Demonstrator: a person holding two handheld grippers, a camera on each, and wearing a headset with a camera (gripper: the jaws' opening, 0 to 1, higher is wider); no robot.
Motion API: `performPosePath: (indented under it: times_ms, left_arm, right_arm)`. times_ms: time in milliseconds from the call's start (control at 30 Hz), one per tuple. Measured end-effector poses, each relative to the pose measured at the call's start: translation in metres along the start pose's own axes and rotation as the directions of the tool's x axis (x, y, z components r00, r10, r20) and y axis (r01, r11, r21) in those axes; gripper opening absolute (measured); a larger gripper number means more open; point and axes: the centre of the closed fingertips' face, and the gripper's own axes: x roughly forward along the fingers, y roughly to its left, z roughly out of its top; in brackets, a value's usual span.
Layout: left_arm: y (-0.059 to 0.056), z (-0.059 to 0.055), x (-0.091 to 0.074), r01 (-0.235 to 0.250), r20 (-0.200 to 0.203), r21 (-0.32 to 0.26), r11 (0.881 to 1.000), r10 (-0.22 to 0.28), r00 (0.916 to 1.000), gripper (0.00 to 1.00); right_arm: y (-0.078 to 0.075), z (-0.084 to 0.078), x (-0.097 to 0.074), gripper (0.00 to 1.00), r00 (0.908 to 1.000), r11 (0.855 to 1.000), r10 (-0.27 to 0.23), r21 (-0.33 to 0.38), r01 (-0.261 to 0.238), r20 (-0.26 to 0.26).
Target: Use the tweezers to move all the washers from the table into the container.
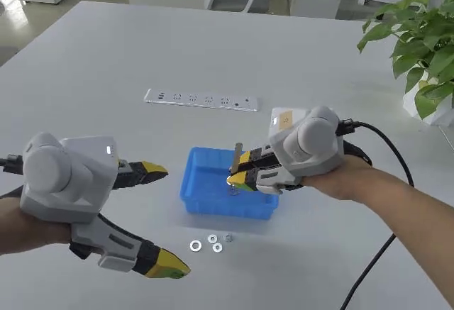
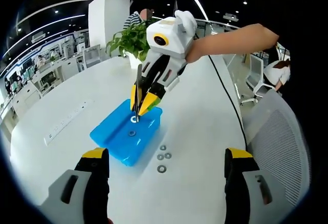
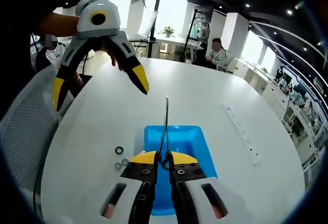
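My right gripper [image 1: 245, 172] is shut on thin metal tweezers [image 1: 237, 155] and hangs over the blue container [image 1: 206, 207]. The tweezers [image 2: 138, 88] point down into the container [image 2: 110, 137], where a washer [image 2: 132, 132] lies; a small ring sits at their tips, and I cannot tell if it is held. Several washers [image 1: 213, 242] lie on the table just in front of the container. My left gripper [image 1: 162, 219] stands open to their left, with nothing between its fingers. In the right gripper view, the tweezers [image 3: 165, 126] rise from my right gripper [image 3: 164, 158] over the container [image 3: 187, 147], with washers [image 3: 121, 158] to the left.
A white power strip [image 1: 201, 100] lies beyond the container. A potted plant [image 1: 418, 47] stands at the far right edge, and a black cable [image 1: 386, 246] trails from the right gripper. Office chairs and people are past the table.
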Motion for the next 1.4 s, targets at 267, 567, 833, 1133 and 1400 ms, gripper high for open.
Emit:
performPosePath:
  times_ms: [267,567,833,1133,1400]
  left_arm:
    - [0.002,0.001,0.005,0.002,0.004,-0.008,1.0,-0.001,1.0,0.99]
    - [0.008,0.004,0.011,-0.002,0.019,-0.01,1.0,0.002,0.9998,0.99]
    - [0.012,0.004,0.012,-0.001,0.025,-0.011,1.0,0.002,0.9997,0.98]
    - [0.021,0.005,0.018,0.002,0.017,0.005,1.0,-0.002,0.9998,0.92]
    - [0.039,0.019,0.025,0.0,0.018,0.053,0.999,-0.001,0.9998,0.78]
  right_arm:
    - [-0.007,-0.015,0.009,0.09,0.9998,1.0,0.017,0.016,-0.017,-0.007]
    - [-0.01,-0.03,0.02,0.09,0.9993,0.999,0.038,0.037,-0.038,-0.005]
    - [-0.009,-0.039,0.026,0.1,0.9986,0.998,0.05,0.05,-0.049,-0.016]
    - [-0.006,-0.047,0.033,0.1,0.9971,0.997,0.067,0.051,-0.066,-0.035]
    - [-0.004,-0.052,0.036,0.1,0.9955,0.995,0.082,0.055,-0.08,-0.047]
